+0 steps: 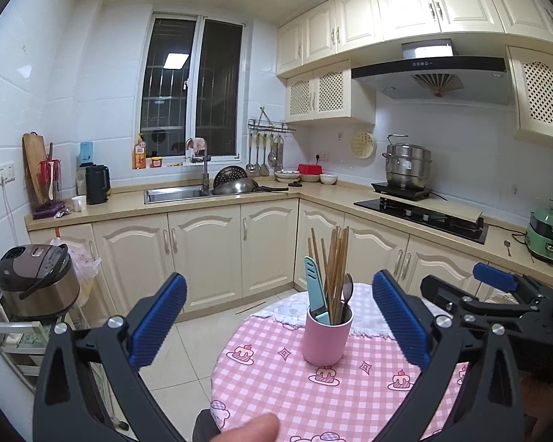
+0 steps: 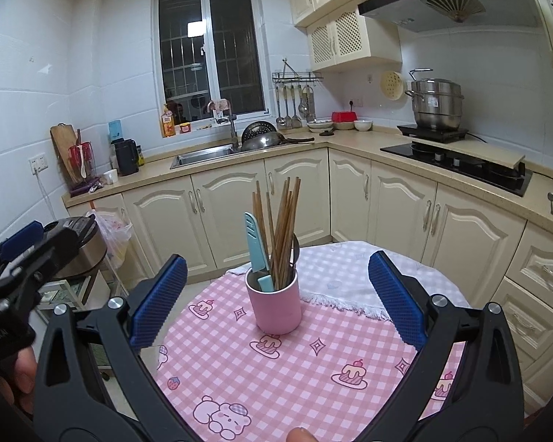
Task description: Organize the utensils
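A pink cup (image 1: 326,337) (image 2: 278,304) stands upright on a round table with a pink checked cloth (image 1: 295,386) (image 2: 276,375). Inside it are several wooden chopsticks (image 1: 335,269) (image 2: 282,228), a light blue sheathed knife (image 1: 315,289) (image 2: 256,246) and a dark spoon (image 1: 347,289). My left gripper (image 1: 280,316) is open, held in front of the cup with nothing between its blue pads. My right gripper (image 2: 278,300) is open too, its fingers either side of the cup from the near side, not touching it. Each gripper shows at the edge of the other's view.
A white fringed cloth (image 2: 350,280) covers the table's far part. Beyond are cream cabinets, a sink (image 1: 177,194) with a wok, a hob (image 1: 424,217) with a steel pot, and a spoon (image 2: 551,200) on the counter. A rice cooker (image 1: 37,280) sits on a rack at left.
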A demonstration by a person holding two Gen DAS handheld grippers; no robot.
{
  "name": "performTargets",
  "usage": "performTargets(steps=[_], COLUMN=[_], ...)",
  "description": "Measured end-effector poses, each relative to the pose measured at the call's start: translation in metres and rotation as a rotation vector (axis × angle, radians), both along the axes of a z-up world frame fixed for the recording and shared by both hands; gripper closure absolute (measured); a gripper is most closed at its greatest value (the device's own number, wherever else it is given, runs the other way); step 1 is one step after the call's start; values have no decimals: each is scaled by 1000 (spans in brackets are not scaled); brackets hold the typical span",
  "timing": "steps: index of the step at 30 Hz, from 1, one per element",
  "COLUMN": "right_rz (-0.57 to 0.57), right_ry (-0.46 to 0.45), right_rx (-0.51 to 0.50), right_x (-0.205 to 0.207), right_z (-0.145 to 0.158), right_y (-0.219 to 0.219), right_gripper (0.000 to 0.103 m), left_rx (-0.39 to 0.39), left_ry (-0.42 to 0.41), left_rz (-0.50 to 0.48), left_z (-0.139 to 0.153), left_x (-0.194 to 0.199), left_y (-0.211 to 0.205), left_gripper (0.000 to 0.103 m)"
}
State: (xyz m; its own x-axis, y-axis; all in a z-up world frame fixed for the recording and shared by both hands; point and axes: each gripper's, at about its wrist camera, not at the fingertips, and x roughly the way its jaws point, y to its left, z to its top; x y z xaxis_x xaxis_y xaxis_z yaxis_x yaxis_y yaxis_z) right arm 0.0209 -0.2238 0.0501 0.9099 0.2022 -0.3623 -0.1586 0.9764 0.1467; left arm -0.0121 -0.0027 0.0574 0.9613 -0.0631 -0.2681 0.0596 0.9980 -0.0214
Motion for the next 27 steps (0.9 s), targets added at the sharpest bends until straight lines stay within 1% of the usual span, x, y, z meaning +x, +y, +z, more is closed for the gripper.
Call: performTargets(steps=[13, 27], right_rz=[6, 7], right_ry=[-42, -44], right_rx=[-20, -18], right_x=[-14, -17], right_z=[10, 13], right_y=[14, 16], right_gripper=[6, 6], left_rx=[-24, -6], left_ry=[14, 4], left_rz=[10, 5], left_z=[-5, -4], left_x=[-5, -9], left_y=[9, 6], left_gripper=[4, 4])
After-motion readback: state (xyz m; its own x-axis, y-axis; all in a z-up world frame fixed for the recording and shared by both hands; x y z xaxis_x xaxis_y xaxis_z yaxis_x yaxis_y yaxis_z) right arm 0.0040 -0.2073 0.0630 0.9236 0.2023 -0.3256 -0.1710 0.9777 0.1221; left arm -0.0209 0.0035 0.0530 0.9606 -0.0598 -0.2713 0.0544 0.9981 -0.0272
